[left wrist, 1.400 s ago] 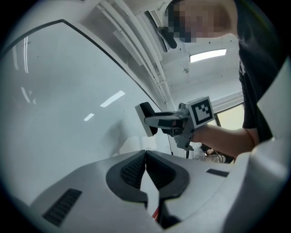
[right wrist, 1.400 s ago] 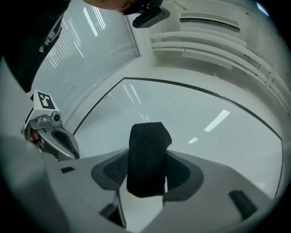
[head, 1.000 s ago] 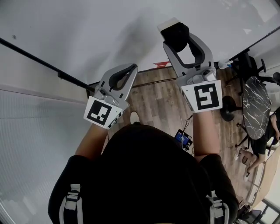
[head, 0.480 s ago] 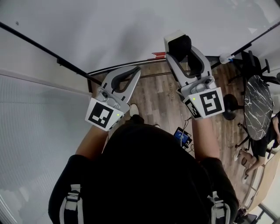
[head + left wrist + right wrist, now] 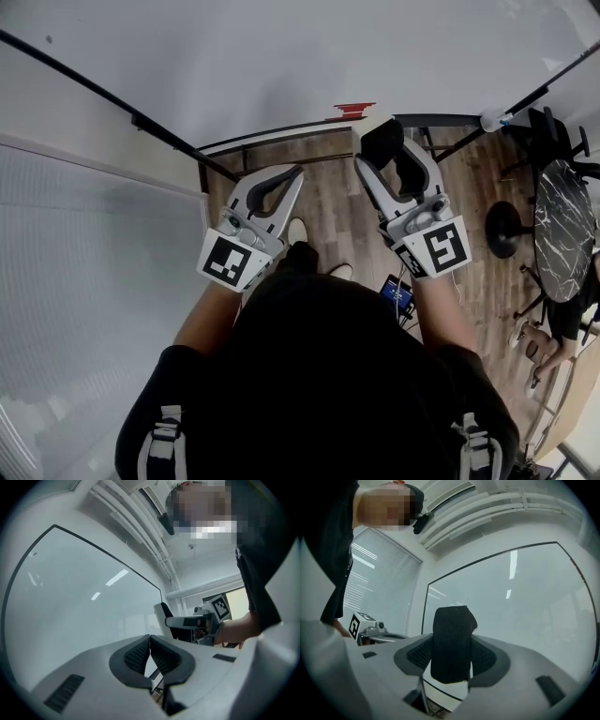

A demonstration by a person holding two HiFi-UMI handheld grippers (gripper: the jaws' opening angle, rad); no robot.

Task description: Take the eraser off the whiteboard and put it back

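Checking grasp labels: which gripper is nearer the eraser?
Right. The right gripper is clamped on the eraser; the left gripper is shut and empty, off to the eraser's left, clear of it.

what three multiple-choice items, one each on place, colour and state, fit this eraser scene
1. Where is the eraser?
A in a drawer
B in the right hand-held gripper
C on a shelf

2. What colour is the eraser's felt?
A black
B red
C yellow

3. How do the left hand-held gripper jaws stand?
A together, empty
B wide apart
C shut on a pen

Answers:
1 B, its pads press the eraser from both sides.
2 A, the felt facing the right gripper view is black.
3 A, the pads meet with nothing between them.
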